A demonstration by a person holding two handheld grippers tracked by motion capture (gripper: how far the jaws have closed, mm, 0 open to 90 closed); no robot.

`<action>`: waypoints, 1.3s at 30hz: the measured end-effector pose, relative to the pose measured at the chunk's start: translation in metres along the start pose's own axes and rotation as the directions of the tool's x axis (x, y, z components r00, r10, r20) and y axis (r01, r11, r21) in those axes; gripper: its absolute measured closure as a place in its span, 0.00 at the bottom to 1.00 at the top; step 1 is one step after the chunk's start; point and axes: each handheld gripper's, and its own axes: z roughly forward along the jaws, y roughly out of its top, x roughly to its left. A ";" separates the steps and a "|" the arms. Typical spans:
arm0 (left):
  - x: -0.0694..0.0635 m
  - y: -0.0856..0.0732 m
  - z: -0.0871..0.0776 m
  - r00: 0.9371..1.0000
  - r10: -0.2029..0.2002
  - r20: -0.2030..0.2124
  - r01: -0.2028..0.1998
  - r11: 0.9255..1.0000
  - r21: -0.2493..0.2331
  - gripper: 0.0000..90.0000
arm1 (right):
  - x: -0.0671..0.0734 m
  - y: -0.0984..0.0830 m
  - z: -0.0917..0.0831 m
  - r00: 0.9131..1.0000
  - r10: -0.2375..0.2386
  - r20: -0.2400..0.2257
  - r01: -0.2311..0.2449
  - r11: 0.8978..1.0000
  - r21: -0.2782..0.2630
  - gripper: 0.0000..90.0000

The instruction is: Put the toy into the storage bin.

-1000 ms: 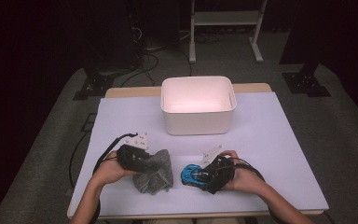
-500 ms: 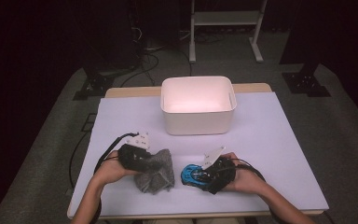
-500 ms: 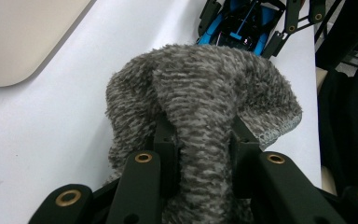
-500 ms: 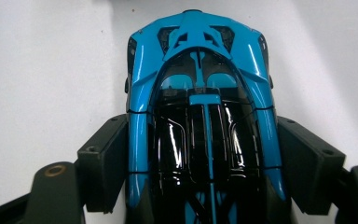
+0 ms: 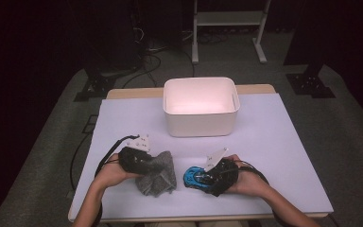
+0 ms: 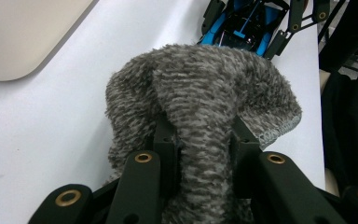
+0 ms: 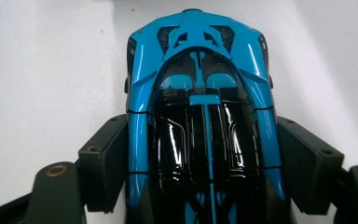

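The bench (image 5: 274,142), covered in a white sheet, is cut off at the near edge, with open surface to either side of the white rectangular plastic tub (image 5: 201,112) near its far edge. Nearer than the tub and left of it, the grey fuzzy cloth (image 6: 200,107) lies bunched, one fold clamped in the left hand-held gripper (image 6: 199,144); its underside is hidden. Just right of the cloth sits the blue-and-black toy car (image 7: 200,116); the right hand-held gripper (image 7: 203,154), jaws just closing, presses its flanks, its rear cut off.
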 end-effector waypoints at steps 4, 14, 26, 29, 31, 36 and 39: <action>0.000 0.000 0.001 1.000 0.002 0.001 -0.002 1.000 -0.003 0.78 | 0.000 0.000 0.000 1.000 -0.002 -0.001 0.002 1.000 0.000 0.28; 0.001 -0.004 0.002 1.000 -0.007 0.005 0.007 1.000 -0.006 0.78 | -0.001 -0.001 0.000 1.000 -0.008 -0.005 0.008 1.000 -0.006 0.28; 0.002 -0.003 0.003 1.000 -0.003 0.014 0.003 1.000 0.003 0.78 | -0.002 -0.002 -0.002 0.999 0.000 -0.032 -0.002 0.999 -0.048 0.22; 0.002 -0.005 0.002 1.000 -0.009 0.012 0.009 1.000 0.001 0.78 | -0.002 0.001 -0.005 0.999 -0.007 -0.049 0.004 0.998 -0.060 0.20; 0.002 -0.006 0.001 1.000 -0.010 0.009 0.010 1.000 0.000 0.78 | -0.003 0.002 -0.006 0.999 -0.013 -0.052 0.010 0.998 -0.057 0.20; 0.003 -0.009 0.000 1.000 -0.019 0.006 0.019 1.000 -0.006 0.78 | -0.008 0.005 -0.017 0.998 -0.002 -0.066 -0.003 0.997 -0.078 0.20; 0.003 -0.012 0.000 1.000 -0.022 0.008 0.022 1.000 -0.010 0.78 | -0.016 0.009 -0.029 0.998 -0.013 -0.057 0.008 0.995 -0.095 0.20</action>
